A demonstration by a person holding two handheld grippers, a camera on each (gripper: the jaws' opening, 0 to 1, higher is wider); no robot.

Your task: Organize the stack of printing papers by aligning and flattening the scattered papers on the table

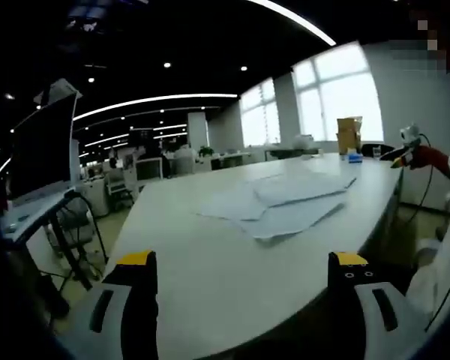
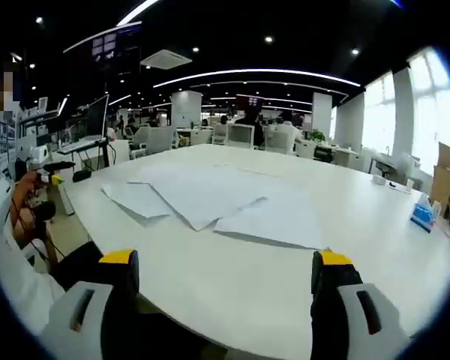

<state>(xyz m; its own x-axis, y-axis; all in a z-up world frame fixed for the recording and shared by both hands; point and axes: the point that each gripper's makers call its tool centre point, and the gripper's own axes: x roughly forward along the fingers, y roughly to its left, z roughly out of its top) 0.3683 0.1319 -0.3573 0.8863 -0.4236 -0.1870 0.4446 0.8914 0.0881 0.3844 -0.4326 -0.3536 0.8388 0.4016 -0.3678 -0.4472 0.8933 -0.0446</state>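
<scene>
Several white printing papers [image 1: 281, 201] lie scattered and overlapping on the big white table [image 1: 210, 270], fanned at different angles. In the right gripper view the same papers [image 2: 210, 199] spread across the table's middle [image 2: 345, 247]. My left gripper [image 1: 244, 270] hangs open near the table's front edge, short of the papers, with nothing between its yellow-tipped black jaws. My right gripper [image 2: 223, 274] is also open and empty, held back from the nearest sheet. At the right of the left gripper view the other gripper [image 1: 412, 154] comes in, small and far.
A cardboard box [image 1: 349, 135] and a small blue object [image 1: 353, 157] stand at the table's far end; the blue object [image 2: 422, 215] also lies at the right. Desks with monitors [image 1: 45, 150], office chairs [image 2: 240, 135] and a person's sleeve [image 2: 15, 262] surround the table.
</scene>
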